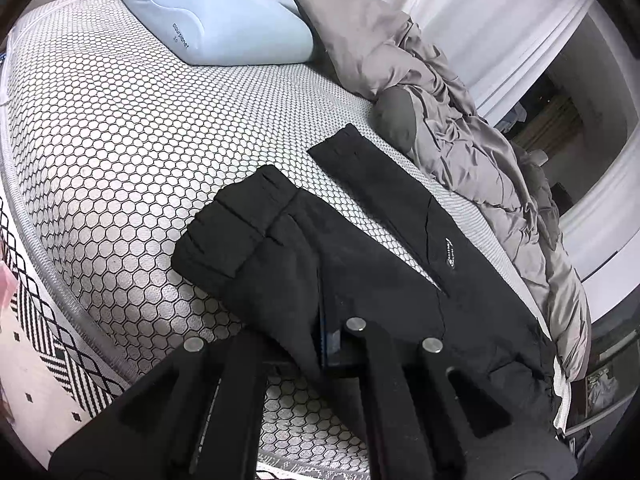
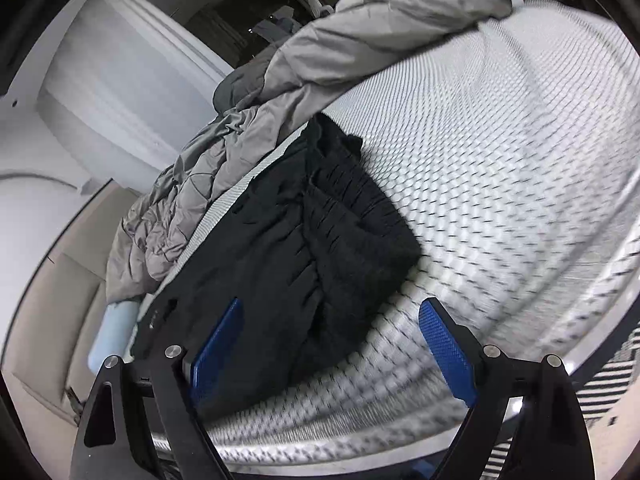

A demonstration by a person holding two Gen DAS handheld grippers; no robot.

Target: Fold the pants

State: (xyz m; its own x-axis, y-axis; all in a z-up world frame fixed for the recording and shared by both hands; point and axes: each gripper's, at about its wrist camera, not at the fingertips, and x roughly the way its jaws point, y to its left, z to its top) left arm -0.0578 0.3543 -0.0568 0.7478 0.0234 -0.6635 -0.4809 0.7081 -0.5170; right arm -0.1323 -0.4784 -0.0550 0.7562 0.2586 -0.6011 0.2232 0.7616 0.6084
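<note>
Black pants (image 1: 360, 248) sprawl on the bed (image 1: 120, 140), soft and floppy. Left gripper (image 1: 332, 344) jaws pinch the fabric edge; right gripper (image 2: 328, 344) jaws gape wide, empty — waistband's the sturdier hold.

The pants (image 1: 360, 248) are black, and they lie on a white mattress (image 1: 132, 152) with a black honeycomb pattern. The pillow (image 1: 224, 20) is light blue, the crumpled duvet (image 1: 460, 132) is grey, and the rug (image 1: 44, 340) is white with black stripes. The right gripper (image 2: 332, 344) is black with blue pads (image 2: 448, 352).

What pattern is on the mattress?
White mattress with black honeycomb hexagons, clearest in the left wrist view.
</note>
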